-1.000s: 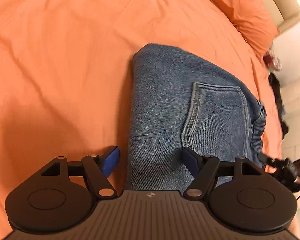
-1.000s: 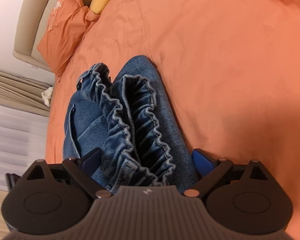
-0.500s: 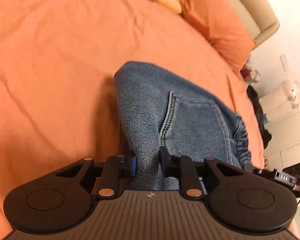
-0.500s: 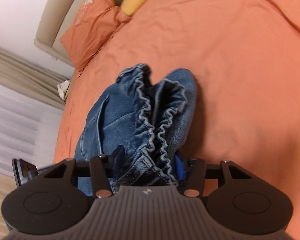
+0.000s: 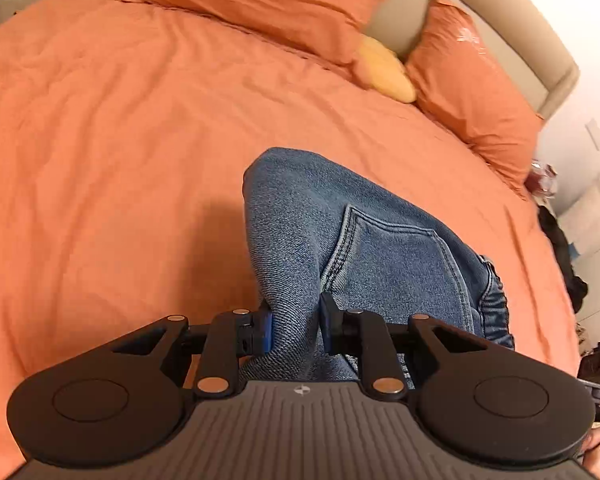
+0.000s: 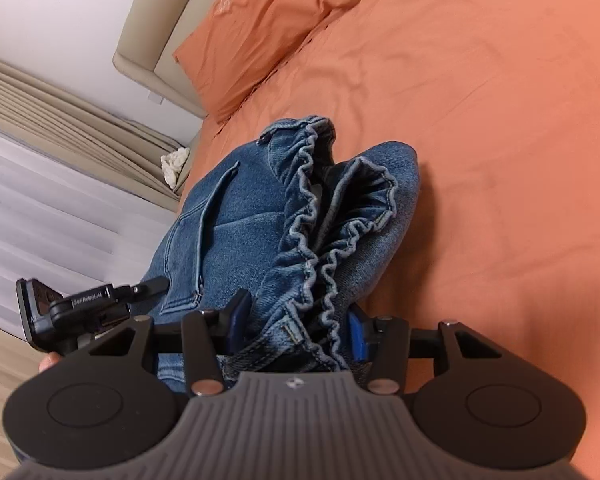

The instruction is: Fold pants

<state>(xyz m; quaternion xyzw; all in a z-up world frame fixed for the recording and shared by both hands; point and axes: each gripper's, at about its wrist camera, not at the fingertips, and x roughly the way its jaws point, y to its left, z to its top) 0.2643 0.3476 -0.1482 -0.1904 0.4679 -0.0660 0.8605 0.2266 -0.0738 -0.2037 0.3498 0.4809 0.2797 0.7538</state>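
both grippers' fingers are clenched on the denim pants [image 5: 380,248]: left gripper [image 5: 295,328] on a fold, right gripper [image 6: 296,322] on the ruffled waistband [image 6: 324,216], over the orange bed [image 5: 120,160].

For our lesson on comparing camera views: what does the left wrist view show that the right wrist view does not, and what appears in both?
Only the left wrist view shows the back pocket and the left hand-held gripper clamped on a denim fold. Only the right wrist view shows the ruffled elastic waistband, the curtains, and the right hand-held gripper shut on that waistband. Both show the jeans, the orange bedspread, orange pillows and a yellow cushion.
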